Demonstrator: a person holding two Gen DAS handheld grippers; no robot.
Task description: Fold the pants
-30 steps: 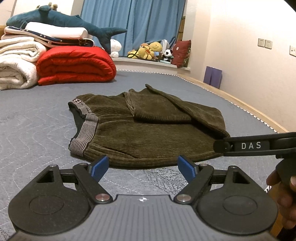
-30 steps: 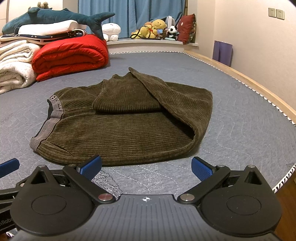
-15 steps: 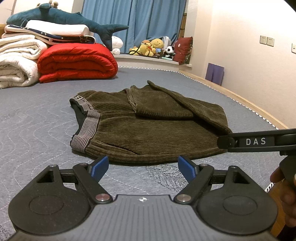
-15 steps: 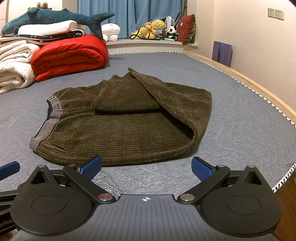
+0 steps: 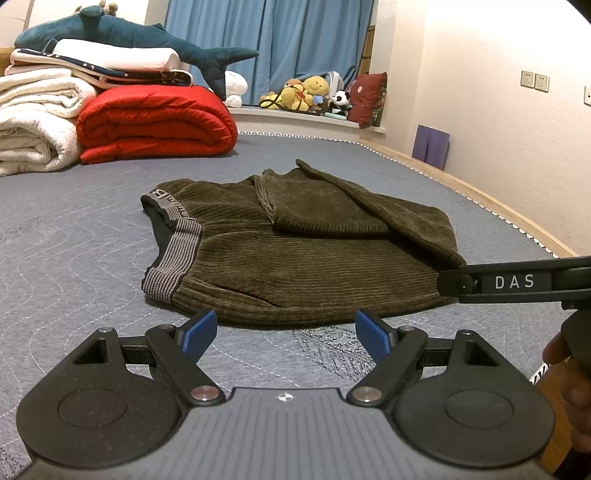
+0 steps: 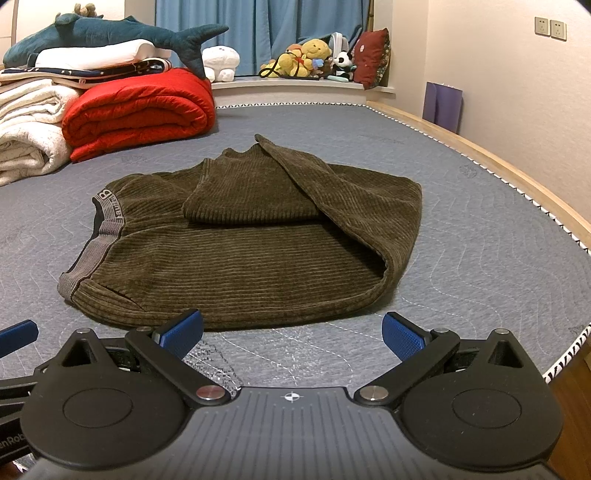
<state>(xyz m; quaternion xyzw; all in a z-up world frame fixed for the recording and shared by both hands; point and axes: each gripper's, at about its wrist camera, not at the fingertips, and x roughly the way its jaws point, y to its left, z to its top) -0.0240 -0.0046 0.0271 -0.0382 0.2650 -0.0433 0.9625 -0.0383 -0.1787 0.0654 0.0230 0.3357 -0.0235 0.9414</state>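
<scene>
Since the earlier frames nothing on the bed has shifted: the pants lie in the same folded heap, and both grippers hang where they were, only the left wrist view framing the scene very slightly differently.

Nearest, the left gripper [image 5: 284,330] hovers above bare mattress [image 5: 74,258] with its jaws spread wide, nothing between the blue pads. The right gripper [image 6: 291,332] stands likewise, jaws wide and empty, just short of the garment's near edge. In the left wrist view the right gripper's side bar, lettered "DAS", crosses the right edge, with fingers of the person's hand [image 5: 569,373] beneath it.

Just beyond both sets of fingertips lie the olive corduroy pants [image 6: 236,258], flat on the grey quilted mattress, legs doubled back over the seat. The grey ribbed waistband [image 6: 92,251] faces left; the fold bulges at the right.

Further back, at left, a rolled red quilt [image 5: 155,122] rests beside white blankets [image 5: 33,122], with a blue shark plush [image 6: 110,35] on top. Farthest, soft toys [image 5: 306,92] sit on the sill before blue curtains [image 5: 273,44].
</scene>
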